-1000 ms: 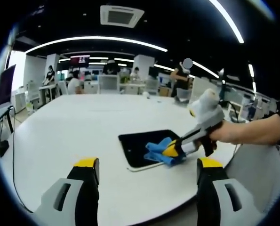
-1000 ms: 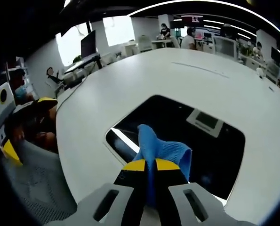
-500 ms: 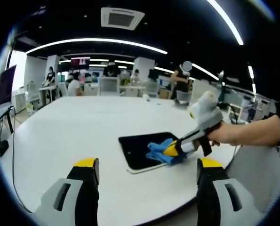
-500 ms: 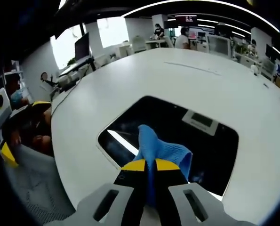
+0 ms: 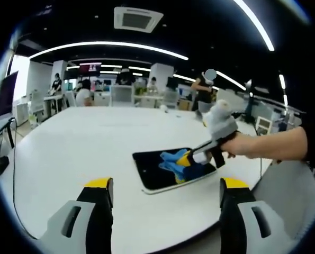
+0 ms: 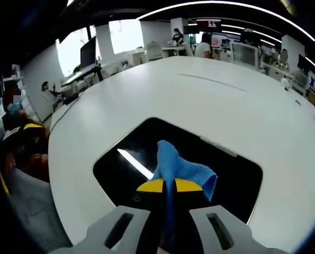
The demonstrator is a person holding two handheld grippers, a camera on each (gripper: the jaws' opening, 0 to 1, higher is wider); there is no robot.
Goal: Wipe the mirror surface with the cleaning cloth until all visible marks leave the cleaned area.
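two grippers: right gripper [image 6: 165, 186] pinches the blue cloth [image 6: 181, 166] against the mirror [image 6: 221, 172] to wipe; left gripper [image 5: 160, 193] idles, jaws spread.

- Right gripper [image 6: 170, 186]: jaws closed on blue cleaning cloth [image 6: 179, 167].
- Cloth rests over near part of dark mirror [image 6: 146, 153].
- Mirror lies flat on white table [image 6: 215, 100]; reflects a bright light strip.
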